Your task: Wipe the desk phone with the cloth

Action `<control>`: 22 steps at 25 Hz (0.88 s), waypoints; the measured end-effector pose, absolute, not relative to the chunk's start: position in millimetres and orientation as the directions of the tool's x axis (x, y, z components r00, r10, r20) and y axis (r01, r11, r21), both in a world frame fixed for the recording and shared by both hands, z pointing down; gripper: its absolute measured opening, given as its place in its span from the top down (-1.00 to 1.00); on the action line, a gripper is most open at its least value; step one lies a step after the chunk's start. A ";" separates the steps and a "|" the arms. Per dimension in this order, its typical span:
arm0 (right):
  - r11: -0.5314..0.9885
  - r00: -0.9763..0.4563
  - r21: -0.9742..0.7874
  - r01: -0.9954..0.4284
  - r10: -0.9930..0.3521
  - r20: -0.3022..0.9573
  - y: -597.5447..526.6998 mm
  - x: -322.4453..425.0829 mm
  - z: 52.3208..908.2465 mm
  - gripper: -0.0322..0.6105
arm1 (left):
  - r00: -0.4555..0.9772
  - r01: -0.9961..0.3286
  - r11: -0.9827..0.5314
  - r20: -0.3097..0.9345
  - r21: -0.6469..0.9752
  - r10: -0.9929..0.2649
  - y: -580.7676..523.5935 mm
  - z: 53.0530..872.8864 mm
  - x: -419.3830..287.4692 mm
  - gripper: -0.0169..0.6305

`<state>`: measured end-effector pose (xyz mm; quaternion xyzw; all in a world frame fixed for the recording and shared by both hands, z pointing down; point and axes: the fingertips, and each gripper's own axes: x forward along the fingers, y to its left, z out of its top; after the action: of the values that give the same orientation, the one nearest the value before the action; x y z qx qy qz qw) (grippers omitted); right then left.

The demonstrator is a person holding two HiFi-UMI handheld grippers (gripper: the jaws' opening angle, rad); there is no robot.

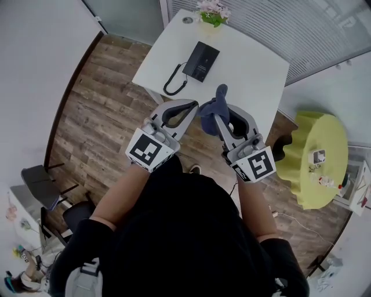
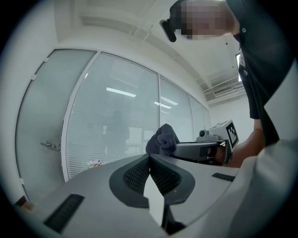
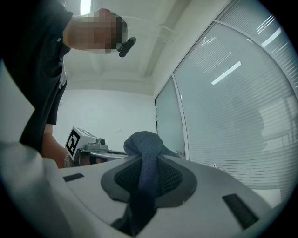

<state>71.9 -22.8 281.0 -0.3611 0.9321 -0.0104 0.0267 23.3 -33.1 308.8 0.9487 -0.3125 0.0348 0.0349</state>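
Observation:
A black desk phone (image 1: 200,61) with a coiled cord (image 1: 173,82) lies on the white table (image 1: 255,69) ahead of me. Both grippers are held up in the air short of the table's near edge. My right gripper (image 1: 221,113) is shut on a dark blue cloth (image 1: 213,106), which bunches out above its tips (image 3: 142,160). The cloth (image 3: 143,142) fills the gap between the pads. My left gripper (image 1: 193,105) is just left of the cloth, its jaws shut with nothing between them (image 2: 149,158). From the left gripper view the cloth (image 2: 163,138) shows beyond its tips.
A pot of flowers (image 1: 211,11) stands at the table's far edge. A yellow-green round table (image 1: 319,159) with small items is at the right. Dark chairs (image 1: 43,185) stand at the lower left on the wood floor. Glass walls with blinds (image 2: 116,125) surround the room.

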 end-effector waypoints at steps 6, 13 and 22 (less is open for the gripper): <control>0.705 -0.704 -0.038 -0.709 -0.710 -0.034 -64.4 45.9 281.1 0.62 | 0.830 -0.556 -0.830 0.067 0.041 -0.553 -76.0 302.1 -0.7 0.91; 0.646 -0.645 -0.042 -0.763 -0.764 -0.026 -94.0 22.7 289.5 0.63 | 0.860 -0.509 -0.859 0.076 0.059 -0.504 -108.0 311.0 -27.5 0.91; 0.588 -0.589 -0.042 -0.807 -0.808 -0.009 -117.9 17.3 305.9 0.63 | 0.878 -0.475 -0.879 0.087 0.042 -0.470 -136.8 328.7 -42.4 0.91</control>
<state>17.3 -117.9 305.9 -0.4533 0.8911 -0.0168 0.0134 -42.4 -136.8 328.7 0.9686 -0.2439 0.0369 0.0311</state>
